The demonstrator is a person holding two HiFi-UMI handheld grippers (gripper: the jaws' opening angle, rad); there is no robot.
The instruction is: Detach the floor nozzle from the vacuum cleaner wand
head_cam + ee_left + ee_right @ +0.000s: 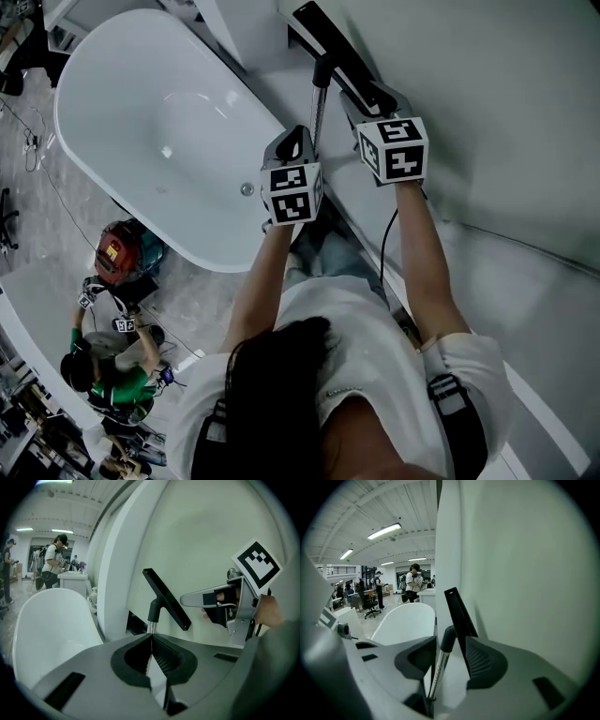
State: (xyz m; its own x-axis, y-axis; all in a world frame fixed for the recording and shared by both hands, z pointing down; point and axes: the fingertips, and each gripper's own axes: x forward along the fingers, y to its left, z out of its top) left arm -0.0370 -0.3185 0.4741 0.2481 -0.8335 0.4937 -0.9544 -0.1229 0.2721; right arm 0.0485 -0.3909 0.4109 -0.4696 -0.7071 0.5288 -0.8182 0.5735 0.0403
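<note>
- Left claw (302, 139) was closed, pads fully together with nothing between them. Its tips sat right at the chrome wand (319, 108); couldn't tell if they touched it.
- Right claw (370, 101) was open. In its own view the wand and the black elbow of the floor nozzle (342, 56) stood in the gap between the jaws, and the pads weren't pressing on either.
- The nozzle was on the wand, so nothing was detached yet. It sat tilted, close against the wall (506, 112), on the far side of the bathtub (150, 122) rim. Couldn't tell whether it rested on the floor.
- Step in hand, as judged: getting a hold on both parts, one claw per side of the joint.
- To do it well:
  - Right claw should probably close on the elbow just below the nozzle bar, not on the chrome tube. Otherwise both claws would end up on the same part.
  - Left claw would need to open first, then clamp the tube a bit below the joint, squarely so the round metal doesn't slip out.
  - Pull straight along the tube line, left holding steady and right drawing the nozzle off.
- Risk: any release catch on the joint wasn't visible, so tugging without pressing it could just drag the whole thing along the wall.
</note>
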